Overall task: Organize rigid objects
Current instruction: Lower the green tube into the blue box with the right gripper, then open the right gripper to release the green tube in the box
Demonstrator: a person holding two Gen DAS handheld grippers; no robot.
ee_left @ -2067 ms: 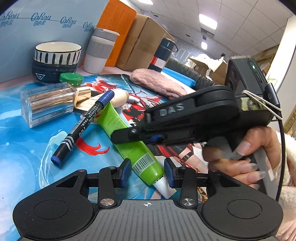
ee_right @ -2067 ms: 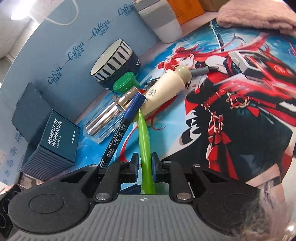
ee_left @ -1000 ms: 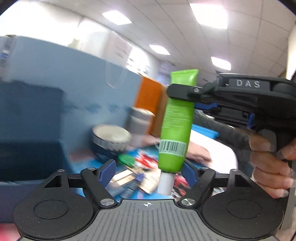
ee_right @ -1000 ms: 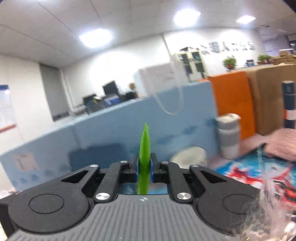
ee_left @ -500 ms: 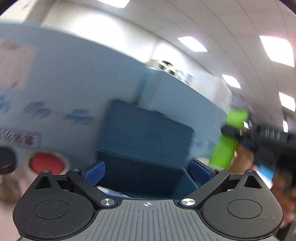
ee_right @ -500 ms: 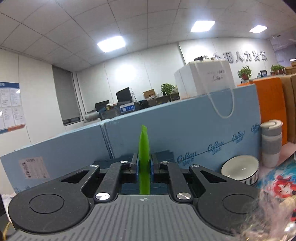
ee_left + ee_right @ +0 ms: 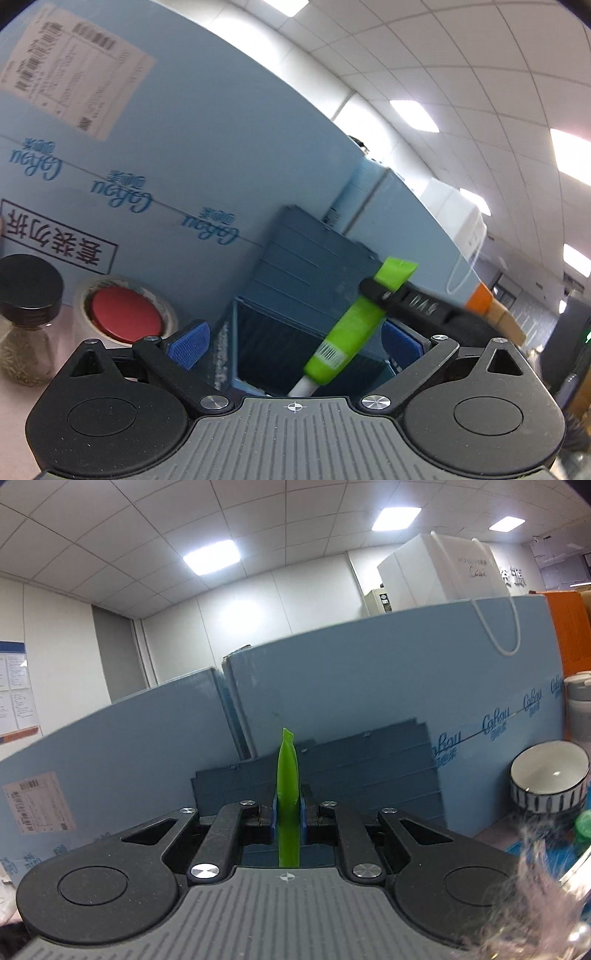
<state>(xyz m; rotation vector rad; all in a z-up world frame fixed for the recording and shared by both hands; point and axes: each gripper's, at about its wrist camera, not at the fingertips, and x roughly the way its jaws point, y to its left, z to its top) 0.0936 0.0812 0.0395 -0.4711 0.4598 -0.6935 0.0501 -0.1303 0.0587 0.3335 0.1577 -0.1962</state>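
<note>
Right tongs (image 7: 287, 818) clenched on green tube (image 7: 287, 775), tube tilted over open blue box (image 7: 280, 347), left tongs (image 7: 293, 341) released.

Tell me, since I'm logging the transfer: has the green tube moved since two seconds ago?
Yes. The green tube, shut in the right tool, left the mat and now hangs cap-down over the open dark blue box.

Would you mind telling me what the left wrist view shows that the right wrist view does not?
Only the left wrist view shows the red-centred tape roll, the black-capped jar and the navy box's open inside.

Only the right wrist view shows the striped bowl and white paper bag.

Both show the green tube pinched in the right gripper, and the blue Cobou carton.
</note>
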